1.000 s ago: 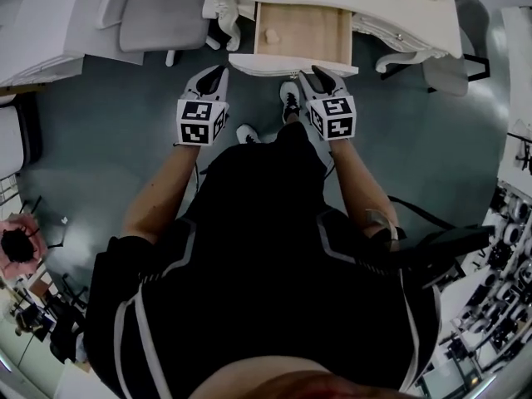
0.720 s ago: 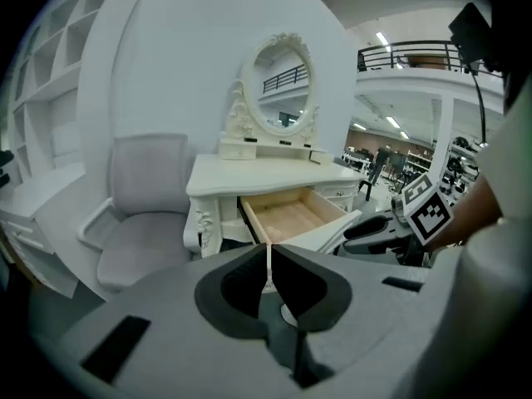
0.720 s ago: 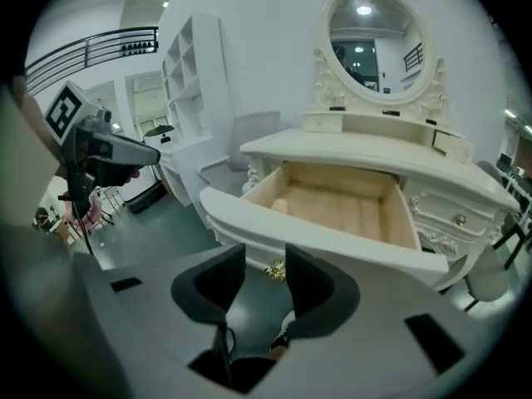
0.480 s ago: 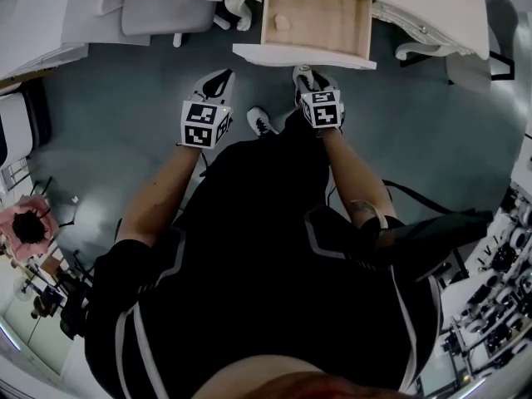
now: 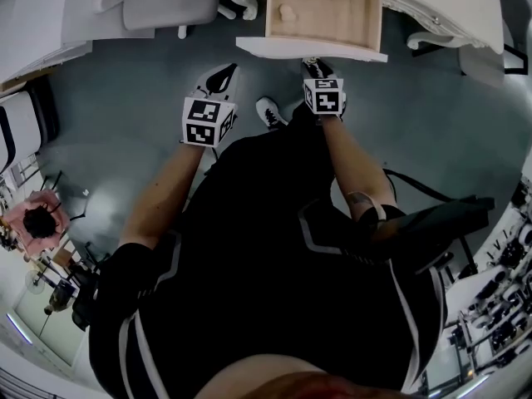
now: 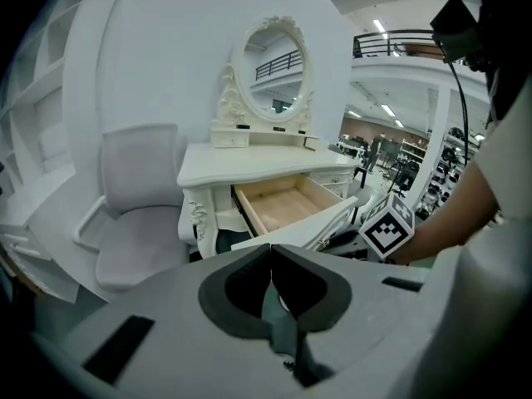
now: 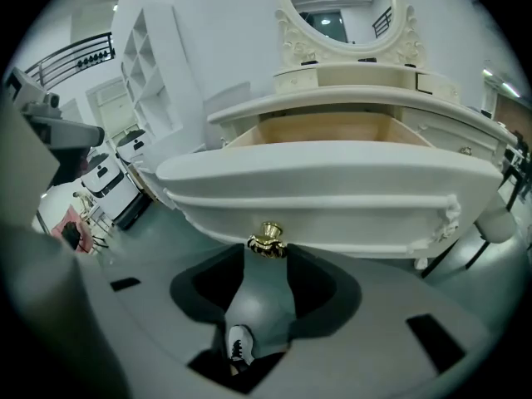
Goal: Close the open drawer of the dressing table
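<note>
The white dressing table (image 6: pixel 258 160) has its drawer (image 5: pixel 324 11) pulled out, showing a pale wooden inside. The drawer's white front (image 7: pixel 332 185) carries a gold knob (image 7: pixel 267 238). My right gripper (image 7: pixel 266 250) is right at the front panel (image 5: pixel 312 50), just below it. Its jaws have just been opening and now stand open; the knob sits at the gap between the tips with no pad pressing on it. My left gripper (image 6: pixel 271 248) is shut and empty, off to the left of the drawer (image 5: pixel 218 80) over the floor.
A pale padded armchair (image 5: pixel 158 7) stands left of the table. An oval mirror (image 6: pixel 270 56) tops the table. The person's shoes (image 5: pixel 270 110) are on the grey floor below the drawer. A small round thing (image 5: pixel 287 11) lies in the drawer. Cluttered racks (image 5: pixel 499 314) fill the right edge.
Both grippers have come down, the right one much more, to the underside of the drawer front. The right jaws have opened wider. The drawer has not moved.
</note>
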Demonstrator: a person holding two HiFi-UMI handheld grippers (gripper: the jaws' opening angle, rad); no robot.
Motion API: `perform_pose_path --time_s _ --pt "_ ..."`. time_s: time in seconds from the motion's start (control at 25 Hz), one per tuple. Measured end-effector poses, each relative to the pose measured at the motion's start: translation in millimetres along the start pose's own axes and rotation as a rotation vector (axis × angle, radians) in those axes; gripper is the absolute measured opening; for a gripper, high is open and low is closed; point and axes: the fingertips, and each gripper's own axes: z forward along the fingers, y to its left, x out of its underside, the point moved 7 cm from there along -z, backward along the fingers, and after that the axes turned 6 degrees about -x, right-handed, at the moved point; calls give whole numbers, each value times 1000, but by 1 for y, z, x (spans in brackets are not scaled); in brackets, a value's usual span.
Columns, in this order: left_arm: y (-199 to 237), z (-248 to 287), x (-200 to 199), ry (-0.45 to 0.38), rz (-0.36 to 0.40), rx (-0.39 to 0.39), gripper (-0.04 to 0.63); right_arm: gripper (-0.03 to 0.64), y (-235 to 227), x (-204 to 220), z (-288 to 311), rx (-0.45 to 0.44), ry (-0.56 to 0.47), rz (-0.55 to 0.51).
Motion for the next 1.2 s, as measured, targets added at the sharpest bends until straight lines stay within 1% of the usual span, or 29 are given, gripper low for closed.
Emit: perform_pose_path --time_s 0.08,0.24,0.48,0.72,0.84,1.04,1.2 --pt "3 -3 0 3 7 -3 5 156 -1 -2 2 10 -1 13" --pt "8 -7 2 0 -9 -20 5 155 -2 -9 5 14 7 28" --pt "6 -10 -1 -7 -20 -19 5 155 -7 -20 11 19 24 28" --pt "11 -10 -19 -38 -43 -43 5 155 -18 -38 22 31 47 28" --pt "13 -7 -33 -60 -60 -44 5 155 -23 -48 26 35 55 35" --pt "18 0 -54 -83 -88 -51 5 155 -33 -65 35 18 71 22" --pt "22 8 -66 -86 -95 -73 5 155 -42 -78 44 6 74 27"
